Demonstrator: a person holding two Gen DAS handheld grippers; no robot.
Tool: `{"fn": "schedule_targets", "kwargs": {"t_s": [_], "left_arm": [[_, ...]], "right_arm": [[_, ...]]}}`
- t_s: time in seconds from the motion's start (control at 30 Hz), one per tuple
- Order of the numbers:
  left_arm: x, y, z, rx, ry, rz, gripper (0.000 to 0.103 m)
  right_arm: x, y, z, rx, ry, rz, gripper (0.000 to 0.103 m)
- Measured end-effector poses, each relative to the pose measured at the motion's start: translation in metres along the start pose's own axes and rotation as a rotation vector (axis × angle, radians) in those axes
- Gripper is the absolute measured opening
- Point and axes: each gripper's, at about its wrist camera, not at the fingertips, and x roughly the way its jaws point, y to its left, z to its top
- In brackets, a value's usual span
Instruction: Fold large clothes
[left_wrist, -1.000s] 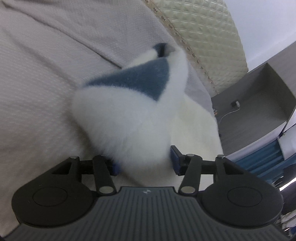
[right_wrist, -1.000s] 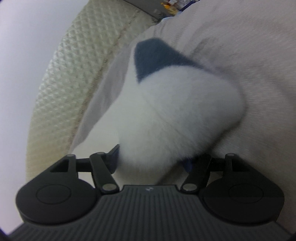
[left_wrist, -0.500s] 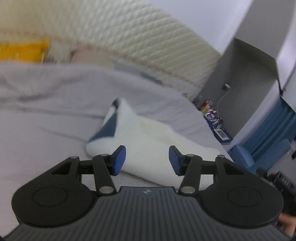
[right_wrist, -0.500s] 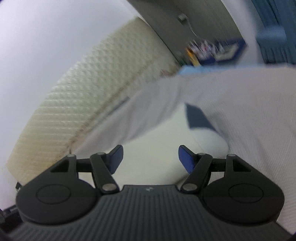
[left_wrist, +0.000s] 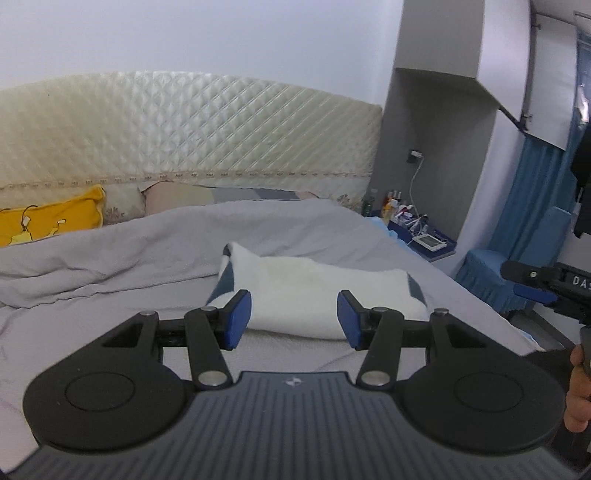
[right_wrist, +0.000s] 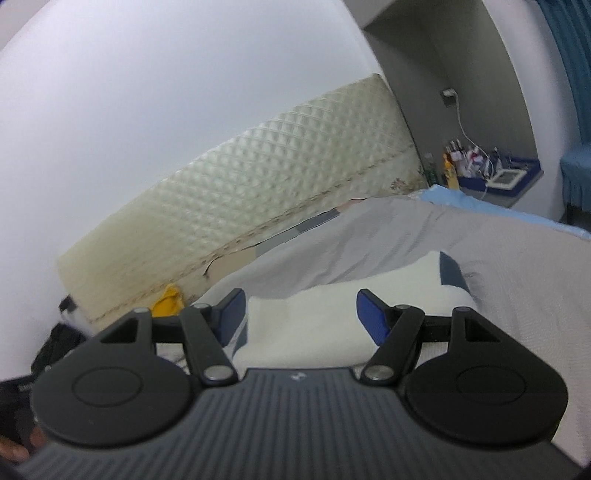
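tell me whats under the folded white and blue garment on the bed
The folded white and blue garment lies on a grey bedspread. Whatever is under that spread, or tucked inside the garment's folds, is covered and cannot be seen.

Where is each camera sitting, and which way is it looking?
Left wrist: sits on the left gripper, jaws open and empty, facing the headboard over the folded white garment; the right gripper and a hand show at the right edge.
Right wrist: sits on the right gripper, jaws open and empty, tilted, facing the same garment; fingertips show bottom left.
Both share the garment, headboard, grey bedcover and yellow pillow.
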Motion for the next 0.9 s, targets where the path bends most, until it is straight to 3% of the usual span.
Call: {"fn": "schedule_targets", "kwargs": {"t_s": [0.23,0.43,0.67,0.9], "left_arm": [[-0.052,-0.007,-0.038,0.019,0.011,-0.029,0.057],[-0.075,-0.016,-0.076,0.092,-0.038,0.015,0.057],[-0.055,-0.016,-0.122,0.118,-0.013,0.034,0.058],[-0.051,-0.006,-0.145,0.071,0.000,0.009,0.058]], "right_arm": [[-0.051,0.039,-0.032,-0.138,-0.012,0.003,0.072],[-0.073,0.048,-0.068,-0.171,0.001,0.006,0.072],[-0.076,0.053,-0.111,-0.232,0.011,-0.045,0.072],[-0.069,0.047,-0.149,-0.236,0.026,-0.033,0.072]]}}
